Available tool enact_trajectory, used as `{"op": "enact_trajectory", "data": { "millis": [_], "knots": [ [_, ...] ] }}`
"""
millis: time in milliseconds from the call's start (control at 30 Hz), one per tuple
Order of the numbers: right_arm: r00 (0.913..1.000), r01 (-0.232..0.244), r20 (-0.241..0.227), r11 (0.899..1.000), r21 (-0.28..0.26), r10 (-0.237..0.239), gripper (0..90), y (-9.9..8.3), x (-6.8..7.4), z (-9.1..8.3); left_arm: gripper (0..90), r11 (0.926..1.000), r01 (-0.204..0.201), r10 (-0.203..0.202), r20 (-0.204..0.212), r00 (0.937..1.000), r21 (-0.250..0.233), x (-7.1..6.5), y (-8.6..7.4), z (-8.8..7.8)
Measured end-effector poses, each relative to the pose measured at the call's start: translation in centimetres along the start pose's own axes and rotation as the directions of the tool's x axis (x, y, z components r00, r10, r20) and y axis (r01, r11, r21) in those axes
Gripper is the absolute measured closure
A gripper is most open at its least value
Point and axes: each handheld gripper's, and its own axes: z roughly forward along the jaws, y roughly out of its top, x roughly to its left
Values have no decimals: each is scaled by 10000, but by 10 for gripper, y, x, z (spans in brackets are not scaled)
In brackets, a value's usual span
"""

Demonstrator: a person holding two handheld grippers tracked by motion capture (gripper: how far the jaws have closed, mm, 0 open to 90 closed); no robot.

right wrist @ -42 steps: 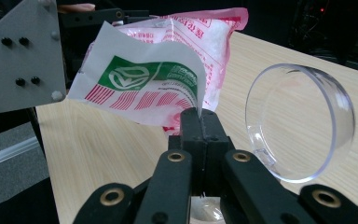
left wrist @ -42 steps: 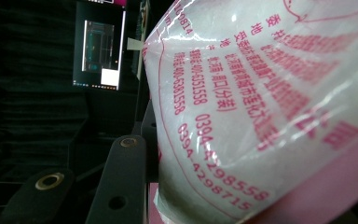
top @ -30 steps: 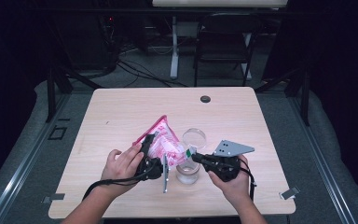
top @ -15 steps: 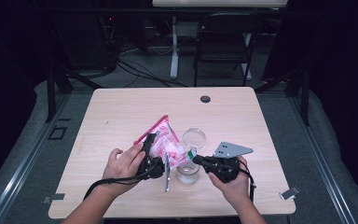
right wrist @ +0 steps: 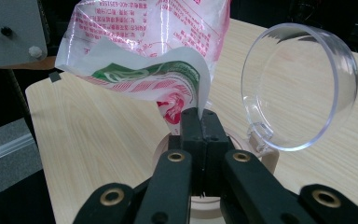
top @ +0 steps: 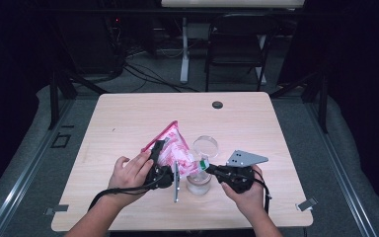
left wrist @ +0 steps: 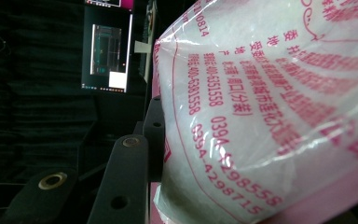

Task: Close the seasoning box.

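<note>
Little has shifted since the earlier frame: the bag (top: 172, 148) stays tilted above the jar (top: 199, 181) on the worktop (top: 128, 113). The left claw (top: 160, 160) grasps its body; the right claw (right wrist: 199, 122), clenched on the torn corner, steers the pour, beside the jar's flipped-up lid (right wrist: 303, 84).

A clear plastic bag (top: 171, 148) with pink print — full of white grains — hangs tilted above the table, its lower corner over a clear jar (top: 198, 181) whose hinged round lid (top: 206, 146) stands open.
</note>
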Motion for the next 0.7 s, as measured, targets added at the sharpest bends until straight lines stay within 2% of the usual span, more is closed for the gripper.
{"op": "enact_trajectory", "data": {
  "millis": [700],
  "knots": [
    [9999, -85, 57, 9999, 65, 85, 900, -3, -4, 1, 677, 9998, -168, 167, -133, 9998, -103, 0, 2, 0]
  ]
}}
